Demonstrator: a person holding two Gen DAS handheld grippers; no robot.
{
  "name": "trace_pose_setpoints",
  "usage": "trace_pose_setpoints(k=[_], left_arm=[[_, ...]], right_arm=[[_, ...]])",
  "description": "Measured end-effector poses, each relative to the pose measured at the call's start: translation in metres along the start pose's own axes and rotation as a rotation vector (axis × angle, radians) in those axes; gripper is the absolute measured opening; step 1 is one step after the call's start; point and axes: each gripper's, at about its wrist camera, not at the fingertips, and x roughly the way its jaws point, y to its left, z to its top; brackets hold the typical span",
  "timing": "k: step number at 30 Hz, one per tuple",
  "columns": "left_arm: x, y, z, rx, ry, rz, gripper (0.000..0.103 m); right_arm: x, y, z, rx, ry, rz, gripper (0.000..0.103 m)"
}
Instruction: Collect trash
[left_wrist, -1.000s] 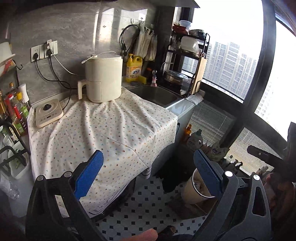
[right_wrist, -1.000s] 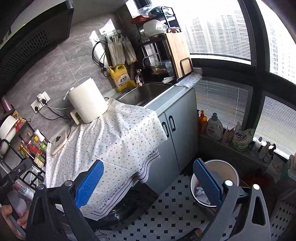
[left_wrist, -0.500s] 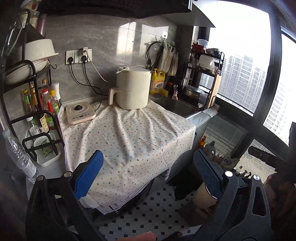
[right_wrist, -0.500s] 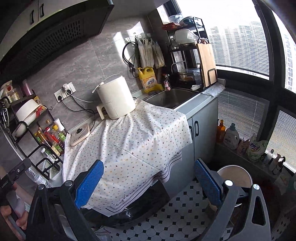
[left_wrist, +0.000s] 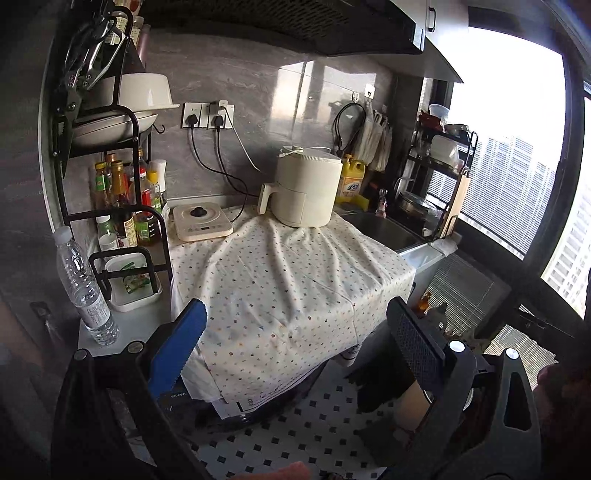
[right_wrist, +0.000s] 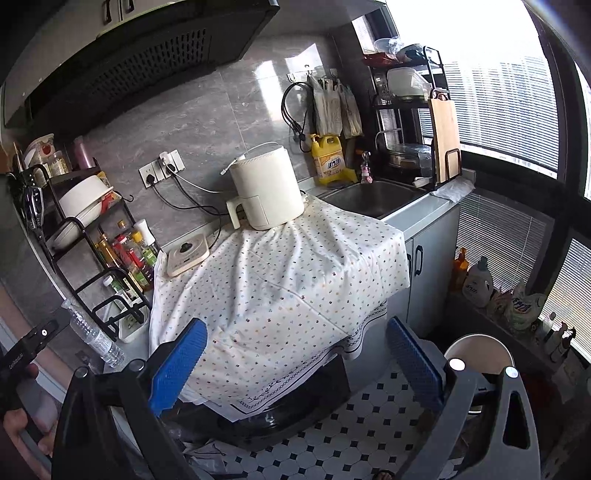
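1. Left wrist view: the left tongs (left_wrist: 295, 343) are held spread and empty before the cloth-covered worktop (left_wrist: 291, 280); a plastic bottle (left_wrist: 83, 286) is seen standing at its left end.
2. Right wrist view: the right tongs (right_wrist: 295, 354) are likewise spread and empty; the bin (right_wrist: 480, 354) is seen on the floor (right_wrist: 332, 439), lower right, below the window.

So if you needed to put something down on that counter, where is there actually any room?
The spotted cloth is bare in front of the air fryer and the small white cooker. A narrow white strip by the water bottle is free. The condiment rack and the dish rack beyond the sink are crowded.
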Motion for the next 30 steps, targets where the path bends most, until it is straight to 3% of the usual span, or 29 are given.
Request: trace_pose_setpoints(k=[30], left_arm=[[0.011, -0.008, 0.01, 0.02, -0.01, -0.037, 0.097]], right_arm=[[0.003, -0.015, 0.002, 0.023, -0.022, -0.033, 0.095]])
